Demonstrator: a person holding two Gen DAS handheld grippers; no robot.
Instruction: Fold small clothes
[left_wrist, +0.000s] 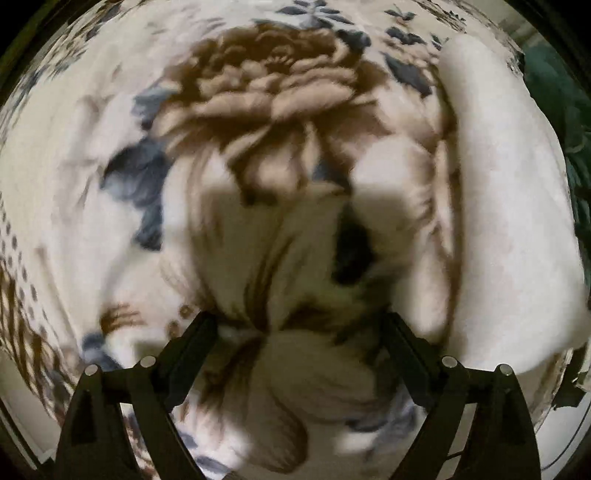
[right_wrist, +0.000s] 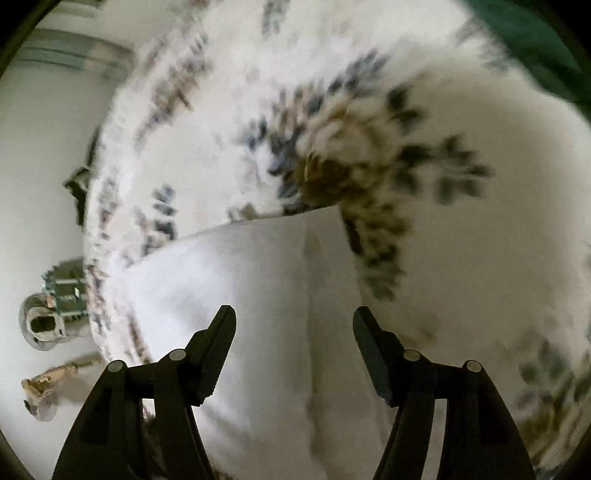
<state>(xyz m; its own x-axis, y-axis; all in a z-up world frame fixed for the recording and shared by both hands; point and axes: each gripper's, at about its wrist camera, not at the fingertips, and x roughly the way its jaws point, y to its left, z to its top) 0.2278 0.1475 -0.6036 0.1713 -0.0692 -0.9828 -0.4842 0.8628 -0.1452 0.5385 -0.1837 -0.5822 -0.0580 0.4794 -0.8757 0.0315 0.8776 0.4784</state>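
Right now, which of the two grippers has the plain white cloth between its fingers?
The right gripper: its open fingers frame the plain white cloth. The left gripper faces the flowered blanket, the cloth off to its side.

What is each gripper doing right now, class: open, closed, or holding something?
Left gripper: open, holding nothing, over the floral blanket.
Right gripper: open, holding nothing, above the white garment.

Plain white garment (right_wrist: 258, 295), seemingly flat on floral blanket (right_wrist: 229, 129)
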